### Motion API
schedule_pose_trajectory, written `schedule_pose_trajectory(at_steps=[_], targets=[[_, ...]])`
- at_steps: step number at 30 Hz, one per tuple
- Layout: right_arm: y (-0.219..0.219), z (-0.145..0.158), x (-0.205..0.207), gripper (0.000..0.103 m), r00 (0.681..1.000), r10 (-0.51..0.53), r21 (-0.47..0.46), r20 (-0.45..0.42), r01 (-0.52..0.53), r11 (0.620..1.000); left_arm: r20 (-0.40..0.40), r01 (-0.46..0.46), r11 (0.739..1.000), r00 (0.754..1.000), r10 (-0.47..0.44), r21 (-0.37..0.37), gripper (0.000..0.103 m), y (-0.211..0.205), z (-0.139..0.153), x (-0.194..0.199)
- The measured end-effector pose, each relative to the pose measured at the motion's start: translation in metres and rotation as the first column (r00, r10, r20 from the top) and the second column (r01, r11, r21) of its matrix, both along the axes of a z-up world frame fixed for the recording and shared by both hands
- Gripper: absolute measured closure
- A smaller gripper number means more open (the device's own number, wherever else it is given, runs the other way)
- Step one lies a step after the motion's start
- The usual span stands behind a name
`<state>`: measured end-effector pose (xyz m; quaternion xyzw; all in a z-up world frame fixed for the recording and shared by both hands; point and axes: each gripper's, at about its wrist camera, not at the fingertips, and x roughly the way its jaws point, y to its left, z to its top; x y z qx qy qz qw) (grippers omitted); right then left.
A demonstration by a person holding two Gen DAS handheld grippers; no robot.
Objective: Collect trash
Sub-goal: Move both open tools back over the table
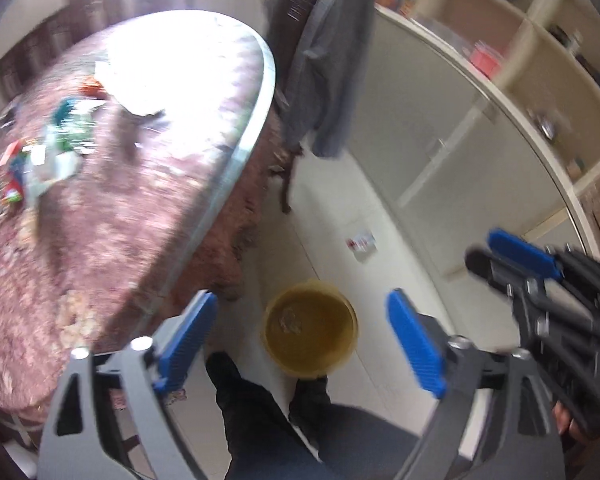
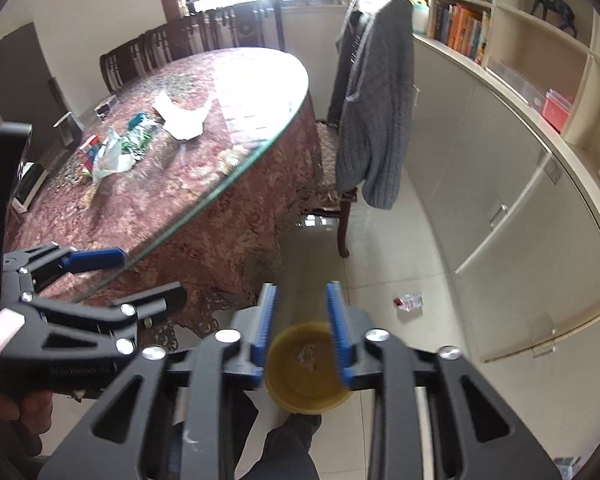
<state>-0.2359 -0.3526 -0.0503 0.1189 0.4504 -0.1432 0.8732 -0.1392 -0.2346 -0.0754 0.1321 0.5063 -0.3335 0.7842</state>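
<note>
Hovering: both grippers hang over the floor beside the table, pointing steeply down.
Left gripper (image 1: 304,344): jaws spread wide, nothing between the blue pads.
Right gripper (image 2: 302,334): jaws partly apart, nothing pinched; pads clear of everything.
Bin: yellow bucket (image 2: 306,372) on the floor tiles, straight below both tools, framed between each pair of fingers; a small crumpled scrap (image 2: 307,354) lies inside it.
Loose trash, floor: one clear wrapper with a red patch (image 2: 408,302) on the tiles, ahead and right of the right gripper, well apart from the bucket.
Loose trash, table: wrapper pile (image 2: 112,152) plus torn white paper (image 2: 182,114) on the table (image 2: 204,200), ahead and left of both tools. Left view blurred there, no detail.
Table: oval, glass top over floral cloth; its near edge sits just left of the left gripper.
Chair (image 2: 340,200): ahead, past the bucket, grey sweater (image 2: 380,120) draped on its back.
Person: dark trouser legs and shoes below the tools, toes touching or nearly touching the bucket; cannot tell which.
</note>
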Motion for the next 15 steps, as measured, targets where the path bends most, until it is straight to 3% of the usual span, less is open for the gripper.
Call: schedule_pose_trajectory(at_steps=[4,5,8,10,15], targets=[[0.009,0.008,0.013,0.046,0.997,0.064,-0.004,0.031,-0.064,0.998,0.043,-0.137,0.99,0.99,0.138,-0.025,0.005,0.026,0.014,0.014],[0.012,0.009,0.017,0.037,0.996,0.081,-0.006,0.043,-0.081,0.997,0.047,-0.173,0.985,0.984,0.174,-0.03,0.004,0.033,0.017,0.018],[0.024,0.014,0.036,0.02,0.988,0.136,-0.023,0.074,-0.134,0.991,0.064,-0.267,0.963,0.961,0.269,-0.044,0.004,0.057,0.027,0.032],[0.034,0.017,0.054,0.013,0.98,0.179,-0.012,0.082,-0.178,0.984,0.085,-0.338,0.941,0.937,0.34,-0.028,0.004,0.075,0.031,0.047],[0.07,0.024,0.105,0.008,0.944,0.318,0.015,0.092,-0.321,0.947,0.076,-0.462,0.887,0.885,0.46,0.01,0.004,0.115,0.033,0.083]])
